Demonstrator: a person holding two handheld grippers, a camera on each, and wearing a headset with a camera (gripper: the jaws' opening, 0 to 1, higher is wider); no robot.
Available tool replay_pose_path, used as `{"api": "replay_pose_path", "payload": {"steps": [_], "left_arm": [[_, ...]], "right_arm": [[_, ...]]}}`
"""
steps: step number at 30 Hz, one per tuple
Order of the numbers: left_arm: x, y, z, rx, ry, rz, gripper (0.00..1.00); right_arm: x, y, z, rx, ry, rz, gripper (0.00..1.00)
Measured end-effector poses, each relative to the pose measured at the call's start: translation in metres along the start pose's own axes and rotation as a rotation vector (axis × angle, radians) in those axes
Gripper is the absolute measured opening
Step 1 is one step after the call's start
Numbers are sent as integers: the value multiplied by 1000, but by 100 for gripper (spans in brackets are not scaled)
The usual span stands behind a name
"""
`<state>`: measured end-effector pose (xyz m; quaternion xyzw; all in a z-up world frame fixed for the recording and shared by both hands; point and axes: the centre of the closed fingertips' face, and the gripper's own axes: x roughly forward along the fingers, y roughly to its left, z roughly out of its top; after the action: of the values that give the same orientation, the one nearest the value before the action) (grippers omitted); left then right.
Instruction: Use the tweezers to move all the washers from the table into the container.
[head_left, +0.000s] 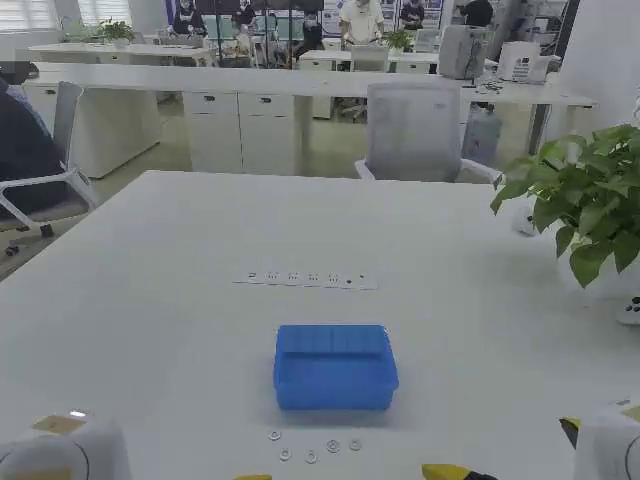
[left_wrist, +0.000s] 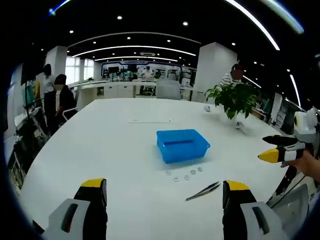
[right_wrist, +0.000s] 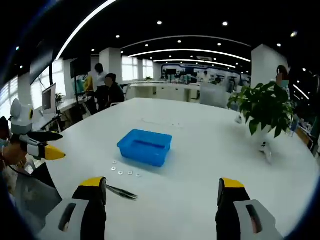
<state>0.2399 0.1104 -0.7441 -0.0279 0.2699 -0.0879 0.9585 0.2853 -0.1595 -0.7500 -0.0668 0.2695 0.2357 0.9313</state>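
A blue container (head_left: 335, 365) (left_wrist: 182, 144) (right_wrist: 145, 146) stands on the white table (head_left: 150, 300). Several small washers (head_left: 310, 447) (left_wrist: 185, 175) (right_wrist: 125, 171) lie in a loose row on the table just in front of it. Metal tweezers (left_wrist: 202, 191) (right_wrist: 121, 192) lie flat on the table nearer to me than the washers. My left gripper (left_wrist: 164, 185) is open with nothing between its jaws, short of the tweezers. My right gripper (right_wrist: 161, 183) is open and empty too, with the tweezers by its left jaw. Both hover above the table's near edge.
A leafy potted plant (head_left: 590, 200) (right_wrist: 262, 107) stands at the right of the table. A flat power strip (head_left: 305, 279) lies beyond the container. An office chair (head_left: 415, 130) sits at the far edge, and people stand at desks further back.
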Motion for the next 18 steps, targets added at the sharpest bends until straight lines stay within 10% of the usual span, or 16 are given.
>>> {"api": "replay_pose_path", "payload": {"steps": [18], "left_arm": [[-4,9,-6,-21,15,32,99]], "right_arm": [[6,4,-2,-11,20,17,99]]}}
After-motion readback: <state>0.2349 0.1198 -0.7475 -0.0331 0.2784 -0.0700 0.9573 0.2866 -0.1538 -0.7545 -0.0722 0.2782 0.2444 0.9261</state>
